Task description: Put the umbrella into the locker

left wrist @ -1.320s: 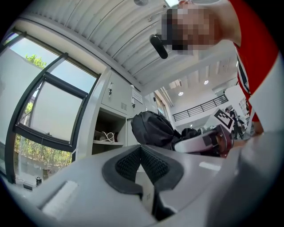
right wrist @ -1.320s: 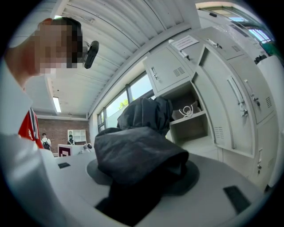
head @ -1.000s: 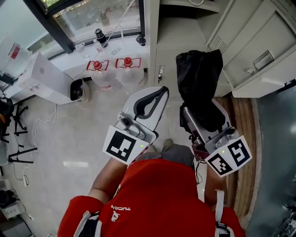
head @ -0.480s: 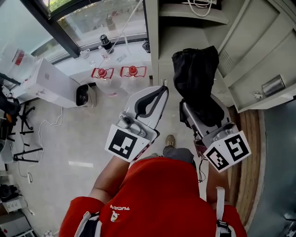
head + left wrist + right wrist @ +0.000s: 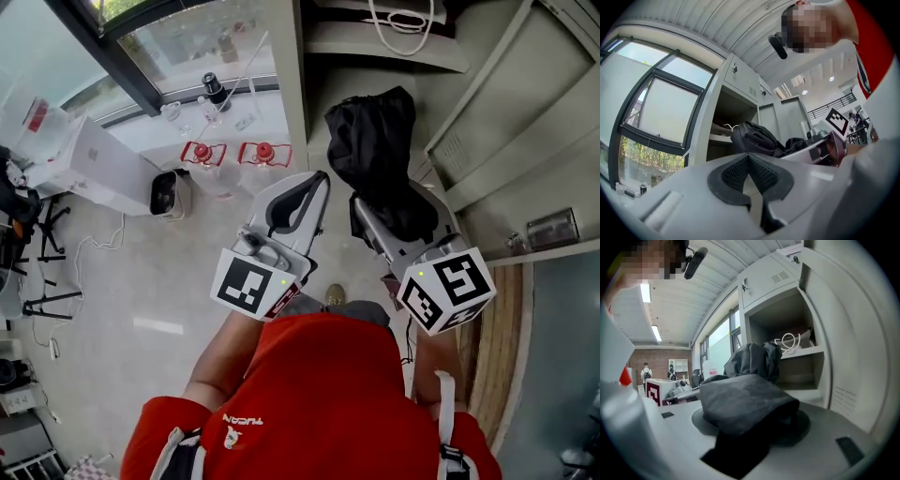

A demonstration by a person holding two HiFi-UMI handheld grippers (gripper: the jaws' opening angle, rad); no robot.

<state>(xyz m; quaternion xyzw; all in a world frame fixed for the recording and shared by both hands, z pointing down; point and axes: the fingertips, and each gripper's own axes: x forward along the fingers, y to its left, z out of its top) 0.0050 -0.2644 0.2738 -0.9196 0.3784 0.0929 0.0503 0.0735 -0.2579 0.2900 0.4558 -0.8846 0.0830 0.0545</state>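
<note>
In the head view the right gripper [image 5: 373, 217] holds the black folded umbrella [image 5: 373, 150], whose bundle sticks out toward 12 o'clock, pointing at the open locker [image 5: 337, 84] at the top of the frame. The locker's door [image 5: 506, 122] stands swung aside at 2 o'clock, and a white cable [image 5: 403, 19] lies on a shelf [image 5: 394, 52] inside. The left gripper [image 5: 312, 185] hangs just beside the umbrella at its 9 o'clock, apart from it. In the left gripper view its fingers [image 5: 733, 174] meet pad to pad with nothing between them, and the umbrella shows past them at 1 o'clock, in front of the open compartment. In the right gripper view the fingers [image 5: 820, 446] are clamped on the umbrella's dark fabric, which fills the gap and bulges over them; the compartment under the shelf opens at 1 o'clock, near but not yet reached. The step in hand looks like the carry to the locker: the umbrella is outside it, in the air. The next move, I judge, calls for pushing the bundle forward into the space below the shelf, clear of the door edge, then letting the right fingers part.
</note>
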